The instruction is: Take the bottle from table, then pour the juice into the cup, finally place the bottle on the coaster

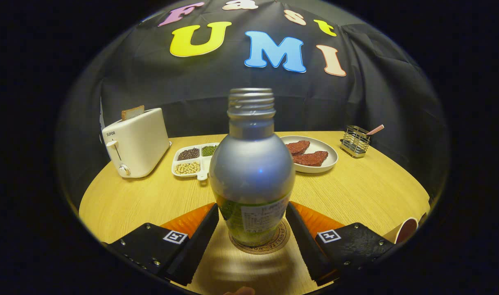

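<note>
Bottle point(251, 172) stands upright on coaster point(260, 241), cap off, on bench point(355, 188). Hand-held gripper point(252, 229) fingers flank its lower body, touching or just apart; cannot tell. Cup point(405, 230) sits off to the right. Placement looks essentially complete; release likely remains.

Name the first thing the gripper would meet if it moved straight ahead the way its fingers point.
The bottle. It stands upright on the coaster between the gripper's fingers, which flank its lower body. Whether they press on it is unclear. Farther off along that line lie the divided dish and the plate.
</note>
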The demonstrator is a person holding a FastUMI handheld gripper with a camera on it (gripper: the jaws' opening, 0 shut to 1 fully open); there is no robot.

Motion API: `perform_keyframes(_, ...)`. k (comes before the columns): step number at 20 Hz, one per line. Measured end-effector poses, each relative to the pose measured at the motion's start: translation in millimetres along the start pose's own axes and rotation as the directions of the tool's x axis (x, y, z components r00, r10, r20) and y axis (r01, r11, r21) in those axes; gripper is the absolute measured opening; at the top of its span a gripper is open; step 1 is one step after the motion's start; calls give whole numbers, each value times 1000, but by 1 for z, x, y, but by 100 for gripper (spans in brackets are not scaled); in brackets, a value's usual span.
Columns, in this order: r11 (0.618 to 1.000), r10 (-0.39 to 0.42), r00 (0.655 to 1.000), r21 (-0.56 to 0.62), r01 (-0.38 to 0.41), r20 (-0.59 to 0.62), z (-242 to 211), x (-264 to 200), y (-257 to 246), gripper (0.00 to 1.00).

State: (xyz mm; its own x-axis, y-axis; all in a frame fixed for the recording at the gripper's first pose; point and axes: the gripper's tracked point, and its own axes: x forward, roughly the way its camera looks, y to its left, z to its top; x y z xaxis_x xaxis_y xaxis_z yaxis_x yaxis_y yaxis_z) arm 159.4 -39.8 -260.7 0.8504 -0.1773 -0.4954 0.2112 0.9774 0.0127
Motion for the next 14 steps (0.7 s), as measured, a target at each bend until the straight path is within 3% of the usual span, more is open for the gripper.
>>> perform_keyframes(14,997,77,977,14,-81,200,69,-123,-17,99)
